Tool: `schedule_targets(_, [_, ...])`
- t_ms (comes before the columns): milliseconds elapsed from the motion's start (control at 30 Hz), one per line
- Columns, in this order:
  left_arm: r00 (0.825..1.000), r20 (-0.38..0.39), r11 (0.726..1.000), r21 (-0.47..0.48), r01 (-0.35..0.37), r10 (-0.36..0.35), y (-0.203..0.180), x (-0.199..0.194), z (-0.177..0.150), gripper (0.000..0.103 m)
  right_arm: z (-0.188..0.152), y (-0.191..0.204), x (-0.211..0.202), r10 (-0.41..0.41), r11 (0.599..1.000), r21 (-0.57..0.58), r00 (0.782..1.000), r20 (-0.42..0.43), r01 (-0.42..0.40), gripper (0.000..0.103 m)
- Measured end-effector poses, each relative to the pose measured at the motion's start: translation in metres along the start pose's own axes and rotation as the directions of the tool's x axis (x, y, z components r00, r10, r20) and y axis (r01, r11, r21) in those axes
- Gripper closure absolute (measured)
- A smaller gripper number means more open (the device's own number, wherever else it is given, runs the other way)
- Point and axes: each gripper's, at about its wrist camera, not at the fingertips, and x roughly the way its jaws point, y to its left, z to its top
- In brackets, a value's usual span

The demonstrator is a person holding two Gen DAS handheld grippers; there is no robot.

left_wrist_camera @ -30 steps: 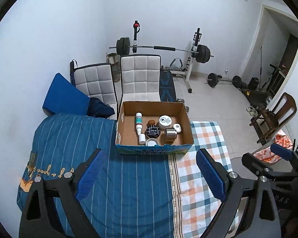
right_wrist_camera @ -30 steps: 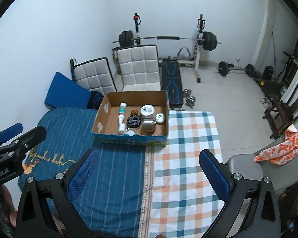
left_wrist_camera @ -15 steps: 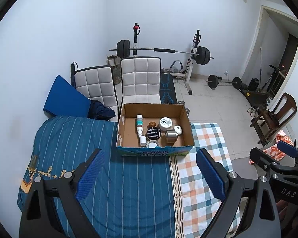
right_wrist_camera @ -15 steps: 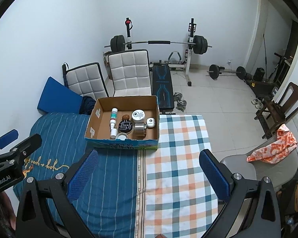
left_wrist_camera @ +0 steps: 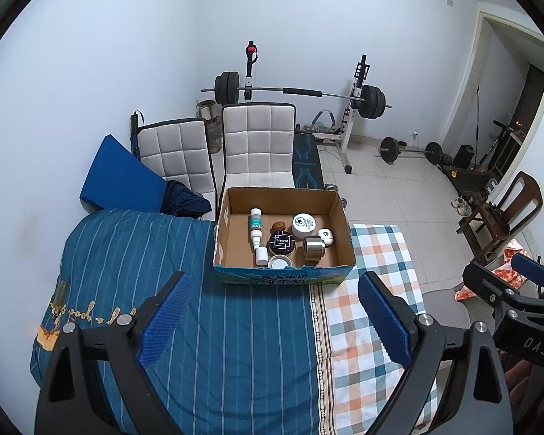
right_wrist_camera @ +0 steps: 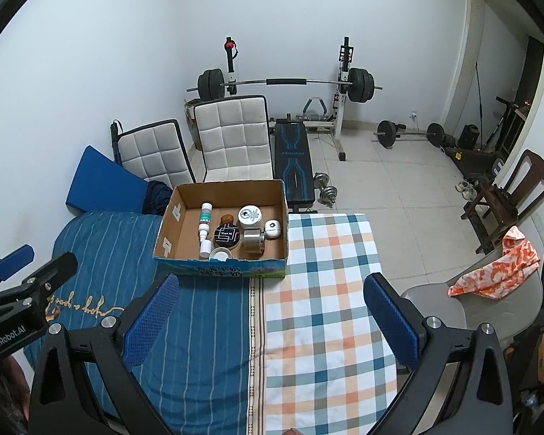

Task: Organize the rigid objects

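Two cloths cover the bed under me, a blue striped sheet (left_wrist_camera: 206, 326) on the left and a checked sheet (right_wrist_camera: 322, 290) on the right, and on the far part, across their seam, sits the open cardboard box (left_wrist_camera: 232, 230). Inside it, from large to small, lie a white round tub (left_wrist_camera: 303, 225), a black tin (left_wrist_camera: 281, 243), a metal tape roll (left_wrist_camera: 313, 248), a slim spray bottle (left_wrist_camera: 255, 227) and a small white case (left_wrist_camera: 325, 236). My left gripper (left_wrist_camera: 272, 322) and right gripper (right_wrist_camera: 272, 320) both hang above the near cloth with jaws spread wide, holding nothing
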Motion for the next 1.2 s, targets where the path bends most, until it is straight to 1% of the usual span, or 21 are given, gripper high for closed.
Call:
schedule_targets(333, [1.0, 0.009, 1.0, -0.014, -0.008, 0.009, 0.002, -0.0007, 0.0011, 0.009, 0.004, 0.0079, -0.0042, -0.005, 1.0, 0.003, 1.0, 0.004, 0.005, 0.0])
schedule_targets(767, [1.0, 0.004, 1.0, -0.017, -0.014, 0.014, 0.0009, 0.0024, -0.0005, 0.009, 0.0053, 0.0074, -0.0006, -0.004, 1.0, 0.007, 1.0, 0.006, 0.004, 0.0])
schedule_targets(1200, [1.0, 0.013, 1.0, -0.016, -0.027, 0.028, -0.0018, 0.0037, -0.0021, 0.009, 0.0058, 0.0088, -0.0037, -0.026, 0.999, 0.027, 0.999, 0.021, 0.025, 0.0])
